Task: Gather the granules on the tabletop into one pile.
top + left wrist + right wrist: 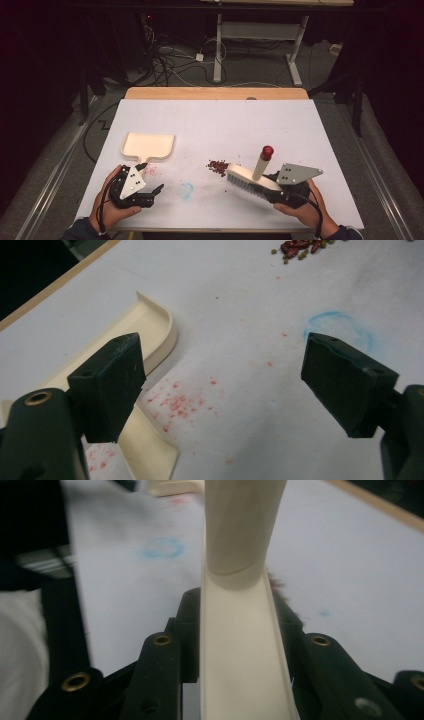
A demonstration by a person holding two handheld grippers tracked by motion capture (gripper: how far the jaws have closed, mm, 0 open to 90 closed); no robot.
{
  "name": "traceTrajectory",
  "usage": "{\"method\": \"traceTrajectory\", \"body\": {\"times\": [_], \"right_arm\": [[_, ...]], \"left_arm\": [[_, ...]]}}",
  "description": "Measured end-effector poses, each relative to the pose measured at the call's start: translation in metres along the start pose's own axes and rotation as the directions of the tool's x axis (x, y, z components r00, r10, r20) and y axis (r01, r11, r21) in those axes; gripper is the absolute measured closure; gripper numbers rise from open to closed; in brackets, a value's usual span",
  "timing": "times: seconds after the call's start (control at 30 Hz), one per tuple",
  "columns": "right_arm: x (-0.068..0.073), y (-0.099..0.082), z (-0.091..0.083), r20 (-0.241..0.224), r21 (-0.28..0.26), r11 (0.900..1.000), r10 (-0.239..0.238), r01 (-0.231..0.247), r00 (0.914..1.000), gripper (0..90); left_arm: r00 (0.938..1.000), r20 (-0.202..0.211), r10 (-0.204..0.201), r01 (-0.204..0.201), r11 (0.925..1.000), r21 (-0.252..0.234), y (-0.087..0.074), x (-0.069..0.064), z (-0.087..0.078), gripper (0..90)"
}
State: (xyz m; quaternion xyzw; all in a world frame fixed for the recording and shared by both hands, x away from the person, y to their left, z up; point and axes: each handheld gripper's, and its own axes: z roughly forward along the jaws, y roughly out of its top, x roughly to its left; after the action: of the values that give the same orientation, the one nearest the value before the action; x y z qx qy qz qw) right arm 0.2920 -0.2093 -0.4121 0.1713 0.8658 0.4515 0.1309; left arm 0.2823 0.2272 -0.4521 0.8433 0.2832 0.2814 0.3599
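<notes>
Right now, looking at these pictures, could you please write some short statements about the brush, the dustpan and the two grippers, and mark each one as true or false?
1. The right gripper is shut on the brush. True.
2. The left gripper holds the dustpan. False: its jaws stand open with nothing between them, and the dustpan lies on the table beside it.
3. The small pile of red beans lies inside the dustpan. False: it lies on the white table, next to the brush head.
4. The brush handle has a red tip. True.
5. A faint blue ring is marked on the table between the two grippers. True.
</notes>
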Motion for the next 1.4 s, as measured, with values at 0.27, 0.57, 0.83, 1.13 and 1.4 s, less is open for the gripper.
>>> {"method": "traceTrajectory", "body": {"times": [0.27,0.57,0.83,1.13,1.4], "right_arm": [[-0.016,-0.007,0.037,-0.24,0.016,0.995,-0.092,0.099,0.9663,67.2],[-0.058,0.005,0.059,-0.193,0.014,0.9953,-0.091,0.095,0.977,67.3],[-0.063,0.013,0.062,-0.113,0.01,0.9983,-0.056,0.057,0.992,67.3],[-0.022,0.046,0.074,0.033,-0.035,0.9951,0.093,-0.092,0.9951,67.3],[0.027,0.066,0.142,0.224,-0.068,0.9566,0.291,-0.283,0.9301,67.4]], "left_arm": [[1.0,0.002,-0.008,0.008,0.9998,0.018,0.0,0.0,0.004,17.1],[0.9998,0.019,0.003,-0.003,0.9998,0.019,0.0,-0.001,0.005,17.1],[0.9998,0.019,-0.002,0.002,1.0,0.0,0.001,-0.001,0.003,17.1],[0.9997,-0.021,-0.012,0.011,0.9996,-0.027,0.004,-0.001,-0.004,17.1],[0.9996,-0.004,-0.027,0.027,0.9984,-0.05,0.001,0.001,-0.008,17.1]]}}
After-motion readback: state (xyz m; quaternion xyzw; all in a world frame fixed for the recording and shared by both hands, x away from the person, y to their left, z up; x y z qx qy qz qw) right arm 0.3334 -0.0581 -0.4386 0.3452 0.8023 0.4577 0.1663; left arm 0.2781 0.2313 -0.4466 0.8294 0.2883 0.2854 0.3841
